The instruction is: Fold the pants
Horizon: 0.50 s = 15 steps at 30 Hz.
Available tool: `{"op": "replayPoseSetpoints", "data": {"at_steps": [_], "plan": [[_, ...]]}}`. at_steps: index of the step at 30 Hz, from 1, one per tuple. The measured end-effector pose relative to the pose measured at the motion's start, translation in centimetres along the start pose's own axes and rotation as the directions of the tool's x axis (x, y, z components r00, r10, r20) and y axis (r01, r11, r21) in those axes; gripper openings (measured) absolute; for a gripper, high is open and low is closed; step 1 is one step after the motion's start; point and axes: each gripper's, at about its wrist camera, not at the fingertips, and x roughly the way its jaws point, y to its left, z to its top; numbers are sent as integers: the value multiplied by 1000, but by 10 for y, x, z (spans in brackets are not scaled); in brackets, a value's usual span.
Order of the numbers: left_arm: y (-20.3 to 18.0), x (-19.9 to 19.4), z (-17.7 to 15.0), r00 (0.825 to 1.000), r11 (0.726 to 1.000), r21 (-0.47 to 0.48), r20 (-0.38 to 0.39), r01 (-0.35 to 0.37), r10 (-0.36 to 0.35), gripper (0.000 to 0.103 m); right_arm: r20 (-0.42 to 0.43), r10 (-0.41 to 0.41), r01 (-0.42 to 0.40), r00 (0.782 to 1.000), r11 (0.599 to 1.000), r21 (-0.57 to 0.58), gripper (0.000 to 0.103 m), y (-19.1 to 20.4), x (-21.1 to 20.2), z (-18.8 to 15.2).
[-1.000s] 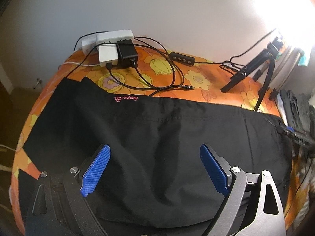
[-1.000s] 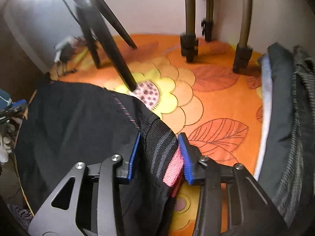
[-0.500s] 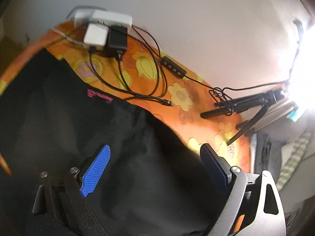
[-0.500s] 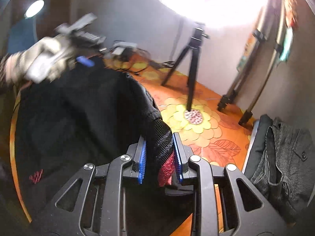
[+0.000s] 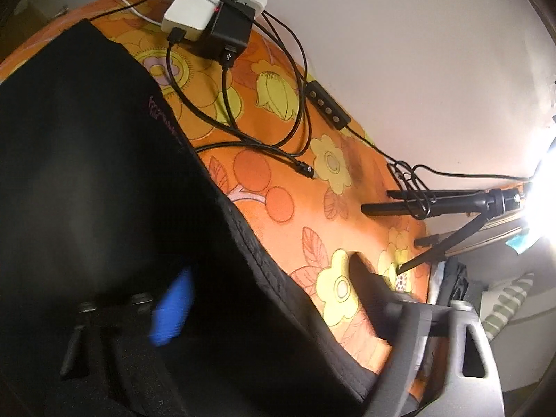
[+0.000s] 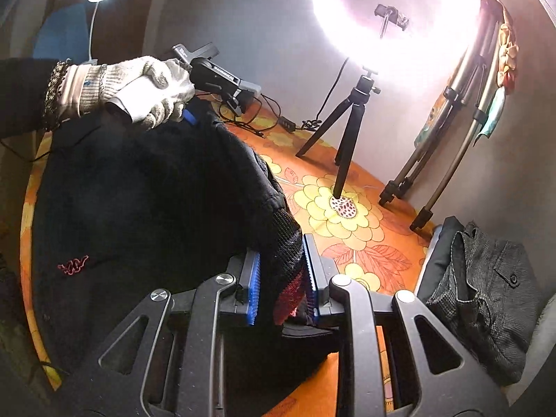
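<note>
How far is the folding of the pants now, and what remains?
Done: the black pants lie spread on the orange floral cloth. In hand: the right gripper pinches the striped cuff, lifted. The left gripper is open over the fabric. Left: laying the fold down flat.

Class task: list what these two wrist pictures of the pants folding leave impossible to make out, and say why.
- Left wrist view: left tongs open; pad motion-blurred; pants logo unreadable.
- Right wrist view: right tongs clamp the cuff, grip depth hidden.
- Ring light glare washes out the wall.

the left gripper point(image 5: 267, 309) is motion-blurred, its right fingertip hidden behind the black pants point(image 5: 104, 173).
</note>
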Motion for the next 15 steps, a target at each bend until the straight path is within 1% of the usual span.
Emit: {"op": "replayPoseSetpoints", "data": {"at_steps": [1, 2, 4, 7, 9, 15], "plan": [[2, 2, -2, 1000, 1000, -5, -11, 0, 0, 53, 4, -4, 4, 1000, 1000, 3, 23, 1, -2, 0], [5, 3, -3, 1000, 1000, -11, -15, 6, -6, 48, 6, -6, 6, 1000, 1000, 5, 23, 1, -4, 1], [9, 4, -7, 1000, 1000, -15, -17, 21, -22, 28, 10, -12, 12, 1000, 1000, 0, 23, 1, -5, 1], [10, -1, -12, 1000, 1000, 5, 6, 27, -27, 11, 5, -16, 16, 1000, 1000, -6, 23, 3, -6, 1], [11, -9, -14, 999, 999, 12, 31, 38, -38, 8, -3, -21, 21, 1000, 1000, -7, 23, 4, -6, 1], [4, -36, -20, 994, 996, 70, 97, 52, -59, 5, -32, -12, 13, 999, 999, 51, 23, -10, -3, 5]]}}
